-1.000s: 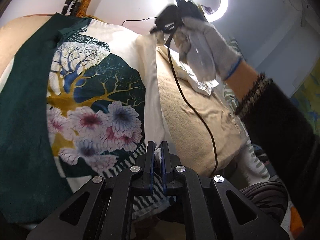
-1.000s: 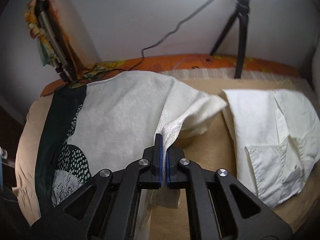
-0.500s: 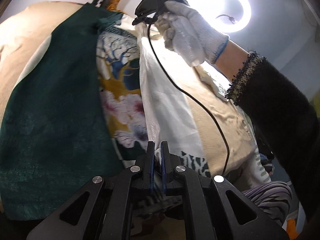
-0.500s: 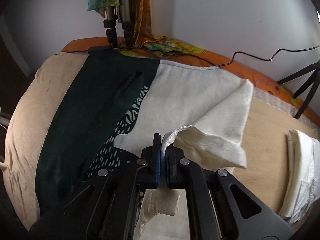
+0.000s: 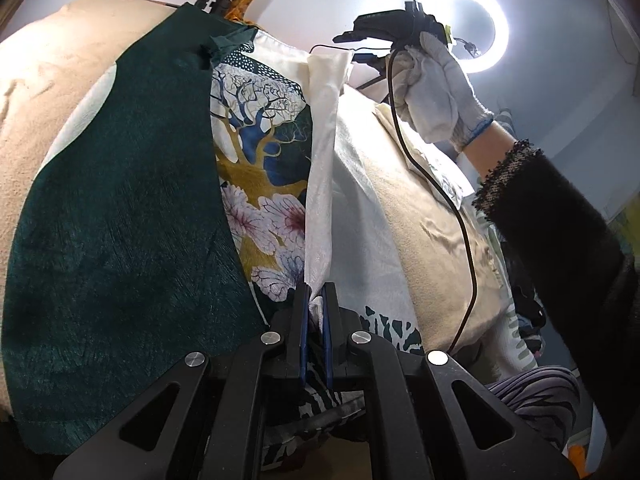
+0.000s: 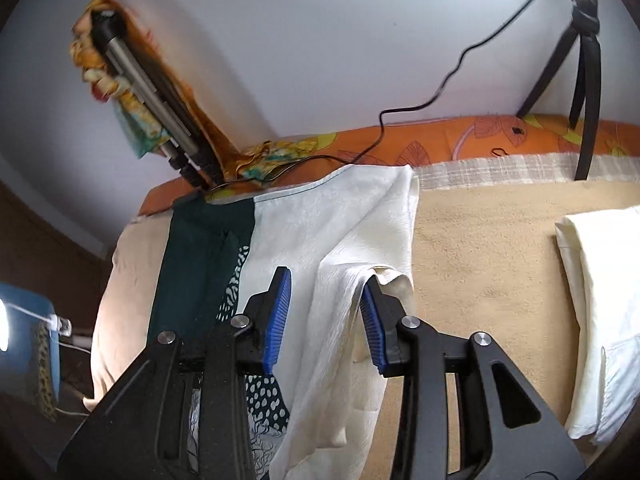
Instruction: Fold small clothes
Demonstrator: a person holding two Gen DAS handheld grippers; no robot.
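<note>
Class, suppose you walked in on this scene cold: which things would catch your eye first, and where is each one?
First, the printed garment, dark green with a gold tree and pink flowers, spread across the beige bed cover. Its pale folded edge runs up from the shut left gripper toward the gloved hand holding the right gripper, whose blue pads stand open around the cloth. Behind glares a ring light, and a white shirt lies at right.
</note>
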